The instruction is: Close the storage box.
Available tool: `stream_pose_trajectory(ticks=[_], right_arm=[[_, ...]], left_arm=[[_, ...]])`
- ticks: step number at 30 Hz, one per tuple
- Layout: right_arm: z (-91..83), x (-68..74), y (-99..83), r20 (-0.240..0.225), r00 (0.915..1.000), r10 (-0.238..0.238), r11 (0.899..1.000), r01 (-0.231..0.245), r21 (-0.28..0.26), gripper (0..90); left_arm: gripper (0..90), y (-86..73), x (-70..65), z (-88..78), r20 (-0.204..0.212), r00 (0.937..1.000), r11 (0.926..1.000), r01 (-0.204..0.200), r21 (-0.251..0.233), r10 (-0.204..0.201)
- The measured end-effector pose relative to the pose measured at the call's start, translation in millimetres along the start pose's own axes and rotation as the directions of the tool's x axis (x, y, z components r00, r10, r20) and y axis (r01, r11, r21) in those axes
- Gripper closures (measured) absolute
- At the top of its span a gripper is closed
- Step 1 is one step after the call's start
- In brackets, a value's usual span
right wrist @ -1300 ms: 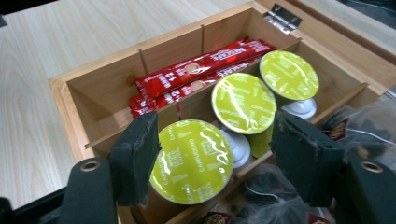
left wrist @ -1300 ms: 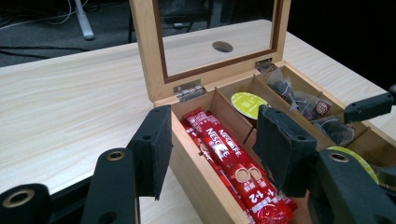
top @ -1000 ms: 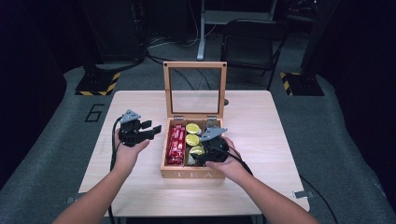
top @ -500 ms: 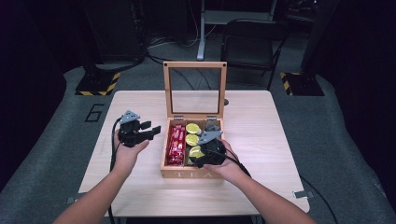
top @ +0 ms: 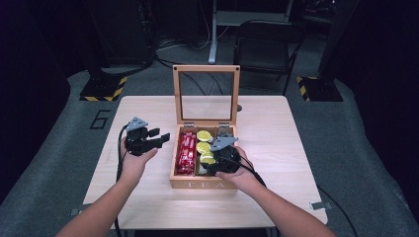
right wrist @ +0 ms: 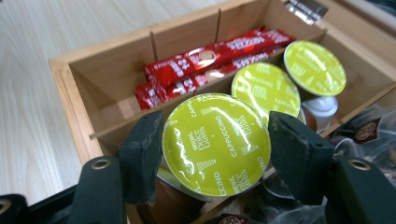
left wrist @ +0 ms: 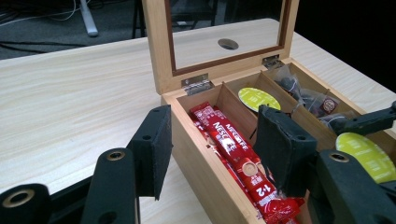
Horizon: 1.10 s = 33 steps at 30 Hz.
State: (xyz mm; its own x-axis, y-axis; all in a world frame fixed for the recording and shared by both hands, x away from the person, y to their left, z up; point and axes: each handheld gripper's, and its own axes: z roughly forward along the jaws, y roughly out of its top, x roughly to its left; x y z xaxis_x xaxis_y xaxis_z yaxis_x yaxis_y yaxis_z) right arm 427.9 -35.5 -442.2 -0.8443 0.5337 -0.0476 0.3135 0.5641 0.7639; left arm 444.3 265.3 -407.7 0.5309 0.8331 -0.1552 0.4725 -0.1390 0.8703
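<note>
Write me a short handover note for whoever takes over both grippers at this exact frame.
Right gripper: jaws have just been closing around the nearest cappuccino capsule in the middle compartment of the wooden tea box; both pads look to be at its rim, a firm grip is not certain.
Left gripper: open, empty, held beside the box's left wall.
Box lid stands open. Red Nescafe sticks fill the left compartment, two more capsules lie behind, tea bags at right.
Left: finish the grip and lift the capsule, probably.

A round capsule with a lime-green foil lid (right wrist: 215,143), printed in pale lettering, sits low in the frame's centre. Upper centre lie glossy red stick sachets (right wrist: 210,63) with white lettering, inside a light tan wooden box (right wrist: 74,88).
</note>
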Motion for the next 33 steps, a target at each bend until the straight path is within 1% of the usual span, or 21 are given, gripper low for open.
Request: stream_pose_trajectory(ticks=[1,2,7,8,9,12,15,16,18,21,22,23,24,25,28,29,30,32,33], right_arm=[[-0.9,0.9,0.9,0.005,0.9999,0.01,1.0,-0.01,-0.011,37.0],[-2.1,0.5,2.1,0.004,1.0,0.003,1.0,-0.003,-0.014,37.0],[-6.7,-0.4,5.6,0.002,1.0,0.008,1.0,-0.008,-0.023,37.0],[-7.5,-1.8,6.0,0.003,1.0,0.003,1.0,-0.003,-0.024,37.0],[-8.3,-2.4,6.5,0.006,0.9999,0.01,1.0,-0.01,-0.019,37.0],[-10.4,-6.7,8.0,0.016,0.9998,0.014,0.999,-0.014,-0.029,37.0],[-14.3,-11.0,9.7,0.028,0.9992,0.03,0.999,-0.029,-0.038,37.0],[-16.0,-13.0,10.2,0.031,0.999,0.033,0.999,-0.031,-0.042,37.1],[-19.2,-17.0,10.5,0.041,0.9987,0.032,0.999,-0.03,-0.041,37.0],[-23.4,-25.2,8.4,0.054,0.9972,0.052,0.998,-0.049,-0.05,37.0],[-25.1,-27.8,7.2,0.058,0.996,0.068,0.997,-0.065,-0.047,37.0],[-26.2,-31.4,6.2,0.063,0.9956,0.068,0.997,-0.065,-0.051,37.0],[-28.1,-33.4,5.2,0.073,0.9934,0.089,0.995,-0.085,-0.05,37.0],[-29.6,-36.8,4.3,0.077,0.9934,0.085,0.995,-0.081,-0.055,37.0],[-35.4,-42.3,1.8,0.096,0.9892,0.11,0.993,-0.105,-0.062,37.0],[-37.6,-44.9,1.3,0.105,0.9888,0.107,0.993,-0.101,-0.061,37.0],[-39.0,-45.9,1.1,0.109,0.9876,0.113,0.993,-0.107,-0.058,37.0],[-42.1,-50.3,0.8,0.124,0.9869,0.103,0.994,-0.096,-0.06,37.0],[-43.8,-51.8,0.5,0.13,0.9854,0.11,0.993,-0.103,-0.057,37.0]], left_arm=[[46.5,0.0,0.1,-0.2,-0.001,1.0,1.0,0.001,-0.001,-0.001],[46.4,0.2,0.1,-0.6,0.0,1.0,1.0,0.001,0.001,-0.001],[46.4,0.2,-1.4,-0.3,0.005,1.0,1.0,-0.003,0.0,0.003],[46.4,0.1,-1.8,-0.3,0.005,1.0,1.0,-0.001,0.001,0.001],[46.4,0.1,-1.9,-0.3,0.006,1.0,1.0,-0.002,0.0,0.002],[46.5,-0.5,-1.3,-0.9,0.005,1.0,1.0,-0.002,0.003,0.002],[46.5,0.0,0.3,-1.2,0.002,1.0,0.9999,-0.006,0.011,0.006],[46.5,0.2,0.5,0.0,-0.003,1.0,1.0,-0.004,0.004,0.004],[46.5,1.7,1.6,0.7,-0.003,1.0,0.9999,-0.009,0.006,0.009],[46.5,2.4,2.4,0.7,0.0,1.0,1.0,-0.001,0.004,0.001],[46.5,2.0,2.3,0.7,0.0,1.0,1.0,-0.004,0.008,0.004],[46.4,1.8,2.3,0.5,0.001,1.0,0.9999,-0.007,0.012,0.007],[46.5,1.5,1.9,0.5,-0.004,1.0,0.9999,-0.008,0.01,0.008],[46.5,1.5,1.8,0.3,-0.005,1.0,0.9999,-0.007,0.009,0.008],[46.5,1.6,2.2,-0.2,-0.004,1.0,0.9999,-0.006,0.009,0.006],[46.5,1.6,2.2,-0.2,-0.004,1.0,0.9999,-0.006,0.008,0.006],[46.5,1.6,1.9,-0.3,-0.005,1.0,0.9999,-0.005,0.009,0.005],[46.5,1.6,1.4,-0.1,-0.003,1.0,0.9999,-0.005,0.01,0.005],[46.5,1.5,1.1,0.5,-0.005,1.0,1.0,-0.005,0.006,0.005]])
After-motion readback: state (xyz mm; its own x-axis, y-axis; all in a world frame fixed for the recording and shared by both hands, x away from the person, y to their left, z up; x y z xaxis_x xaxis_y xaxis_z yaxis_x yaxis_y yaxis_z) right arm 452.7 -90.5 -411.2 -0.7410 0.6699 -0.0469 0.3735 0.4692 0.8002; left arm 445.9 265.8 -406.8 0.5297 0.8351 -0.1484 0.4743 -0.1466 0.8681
